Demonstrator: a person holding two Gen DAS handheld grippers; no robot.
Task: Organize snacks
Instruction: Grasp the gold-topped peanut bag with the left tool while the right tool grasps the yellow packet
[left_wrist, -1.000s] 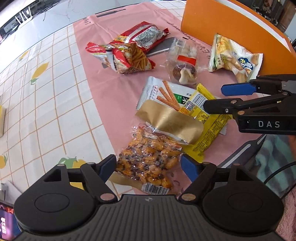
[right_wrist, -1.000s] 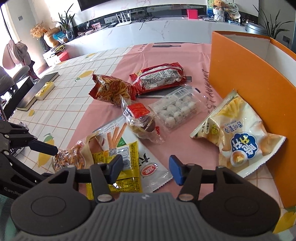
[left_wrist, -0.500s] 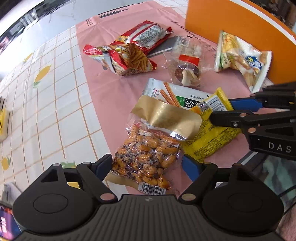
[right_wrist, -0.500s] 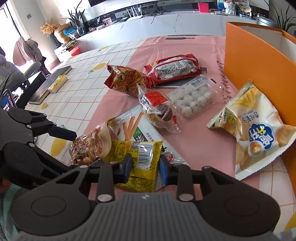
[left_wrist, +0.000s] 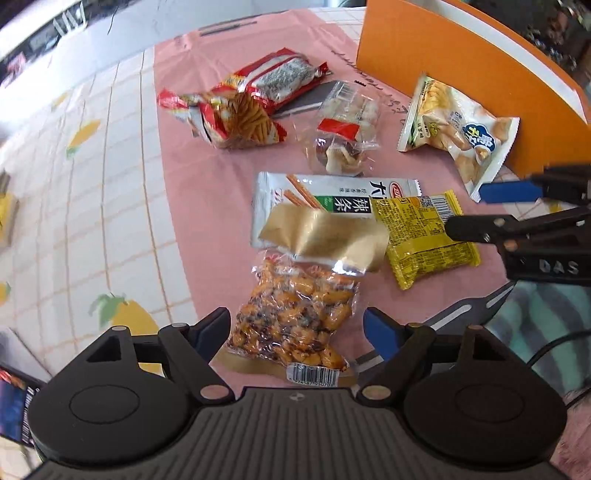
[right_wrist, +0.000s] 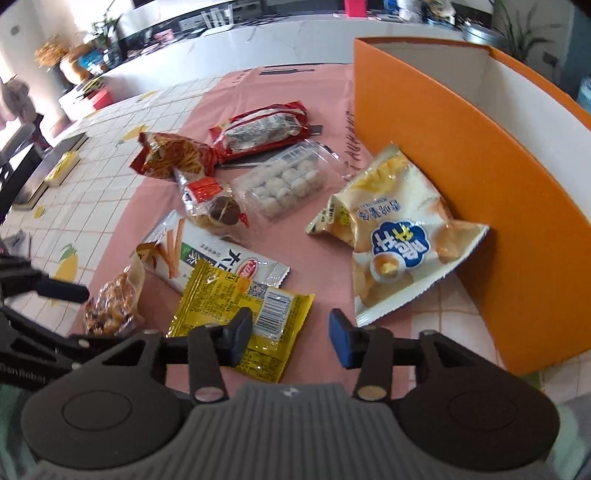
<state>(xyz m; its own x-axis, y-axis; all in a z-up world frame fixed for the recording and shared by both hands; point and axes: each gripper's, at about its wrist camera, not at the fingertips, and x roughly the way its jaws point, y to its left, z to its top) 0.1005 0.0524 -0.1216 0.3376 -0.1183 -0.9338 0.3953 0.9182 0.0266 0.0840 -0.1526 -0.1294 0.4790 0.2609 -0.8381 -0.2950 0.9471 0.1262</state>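
The right gripper (right_wrist: 291, 338), jaws opening and pinching nothing, is poised over the yellow packet (right_wrist: 243, 314); the left gripper (left_wrist: 295, 332) is spread around the nut bag (left_wrist: 295, 325), unpressed, with the orange box (right_wrist: 461, 192) waiting at two o'clock.

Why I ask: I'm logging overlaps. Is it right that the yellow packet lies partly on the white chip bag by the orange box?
Not quite. The yellow packet lies partly on the white-and-green stick-snack packet, as the right wrist view shows; the white chip bag by the orange box lies apart.

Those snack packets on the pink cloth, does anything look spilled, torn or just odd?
Nothing spilled or torn that I can see. The packets simply lie jumbled: the peanut bag's gold top flap folds over onto the white spicy-stick packet, the yellow packet overlaps it too, and the chip bag leans against the orange box.
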